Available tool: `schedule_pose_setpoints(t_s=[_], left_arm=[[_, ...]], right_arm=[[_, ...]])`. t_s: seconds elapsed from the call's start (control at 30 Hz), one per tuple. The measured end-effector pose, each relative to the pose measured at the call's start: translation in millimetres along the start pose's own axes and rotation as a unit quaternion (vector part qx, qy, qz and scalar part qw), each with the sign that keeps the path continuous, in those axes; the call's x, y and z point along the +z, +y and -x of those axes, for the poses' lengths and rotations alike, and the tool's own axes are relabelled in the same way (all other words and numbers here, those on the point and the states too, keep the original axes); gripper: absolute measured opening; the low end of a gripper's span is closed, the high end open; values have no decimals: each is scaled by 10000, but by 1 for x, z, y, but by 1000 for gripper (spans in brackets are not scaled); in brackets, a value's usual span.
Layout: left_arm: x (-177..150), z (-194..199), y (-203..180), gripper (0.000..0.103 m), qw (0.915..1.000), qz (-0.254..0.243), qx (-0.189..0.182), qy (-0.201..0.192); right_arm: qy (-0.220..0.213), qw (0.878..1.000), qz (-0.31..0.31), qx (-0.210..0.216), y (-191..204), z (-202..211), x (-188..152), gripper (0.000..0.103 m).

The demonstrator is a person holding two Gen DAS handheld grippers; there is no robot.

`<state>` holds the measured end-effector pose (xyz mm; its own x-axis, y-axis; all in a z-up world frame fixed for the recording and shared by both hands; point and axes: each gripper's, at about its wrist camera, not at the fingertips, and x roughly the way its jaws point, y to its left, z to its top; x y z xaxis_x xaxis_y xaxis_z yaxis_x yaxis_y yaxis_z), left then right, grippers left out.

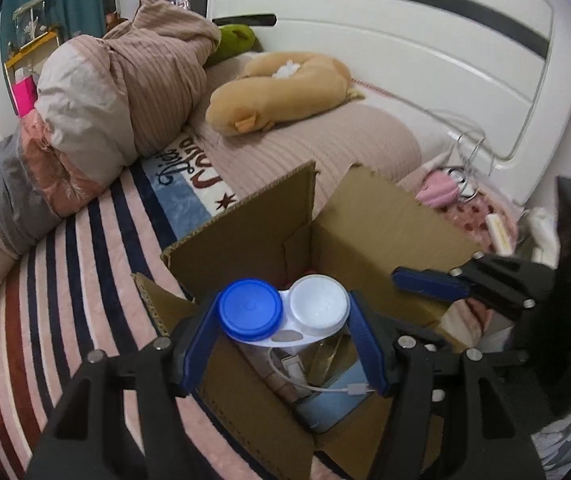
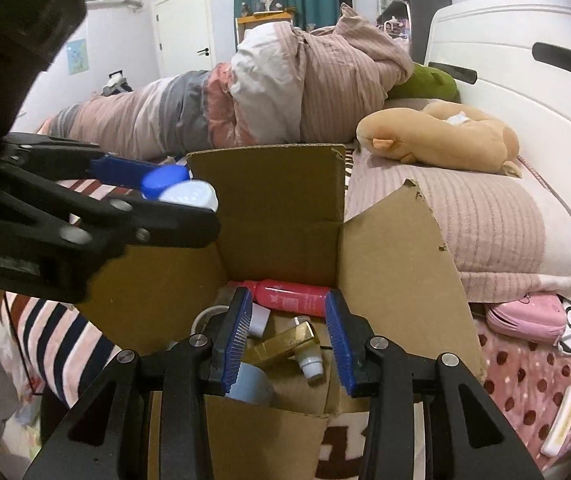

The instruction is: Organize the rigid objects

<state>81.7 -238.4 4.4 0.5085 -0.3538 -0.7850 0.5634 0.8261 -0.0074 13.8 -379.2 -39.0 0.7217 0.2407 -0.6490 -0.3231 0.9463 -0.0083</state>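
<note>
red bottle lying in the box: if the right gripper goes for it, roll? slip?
The red bottle lies on its side on other items, so a nudge would probably roll it. Its glossy plastic-looking body may slip in the jaws unless gripped across the middle. It looks rigid, so squeezing should not dent it much. The right gripper hangs open above the cardboard box.

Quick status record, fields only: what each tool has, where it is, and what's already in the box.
left tool: shut on the contact lens case, blue cap and white cap, held above the cardboard box
right tool: open, holding nothing, over the box opening
box state: flaps open, standing on the striped blanket
box contents: red bottle, gold item, white cable, light blue item
beside box: pink pouch
</note>
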Motion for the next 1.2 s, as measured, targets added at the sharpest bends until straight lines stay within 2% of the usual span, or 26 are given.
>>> schedule_pose_setpoints(t_s=[0.13, 0.27, 0.37, 0.4, 0.53, 0.57, 0.63, 0.67, 0.77, 0.83, 0.9, 1.07, 1.2], left_arm=[[-2, -7, -2, 60, 9999, -79, 12, 100], [-3, -6, 0, 70, 10000, -44, 20, 61], [-4, -1, 3, 73, 10000, -13, 32, -7], [-5, 2, 4, 73, 10000, 2, 27, -36], [-8, 24, 11, 77, 9993, 189, 42, -324], [-9, 31, 14, 80, 9988, 253, 51, -415], [-13, 47, 19, 87, 9969, 398, 130, -659], [-16, 57, 22, 90, 9955, 464, 204, -801], [-27, 86, 34, 91, 9894, 716, 455, -1176], [-35, 101, 42, 91, 9839, 961, 670, -1346], [-47, 117, 53, 100, 9745, 1281, 962, -1573], [-72, 140, 68, 102, 9561, 1654, 1556, -1852], [-86, 144, 77, 102, 9494, 1892, 1594, -1934]], right_arm=[[0, 10000, -10, 9, -2, 1, 0, 34], [8, 10000, -9, -7, -2, 1, 0, 34], [4, 10000, -11, 2, -3, 1, 0, 36], [5, 10000, -15, -11, -1, 1, 1, 39], [-18, 10000, 12, 10, -1, 4, 2, 42], [-38, 10000, 20, 45, 0, 5, 3, 43], [-108, 9999, 46, 110, 2, 9, 7, 54], [-150, 9998, 61, 137, 3, 11, 9, 57], [-319, 9991, 138, 249, 7, 20, 17, 63], [-549, 9977, 215, 327, 11, 30, 25, 81], [-744, 9964, 236, 344, 15, 38, 30, 90], [-1187, 9906, 300, 602, 26, 57, 42, 101], [-1420, 9858, 266, 851, 31, 64, 45, 103]])
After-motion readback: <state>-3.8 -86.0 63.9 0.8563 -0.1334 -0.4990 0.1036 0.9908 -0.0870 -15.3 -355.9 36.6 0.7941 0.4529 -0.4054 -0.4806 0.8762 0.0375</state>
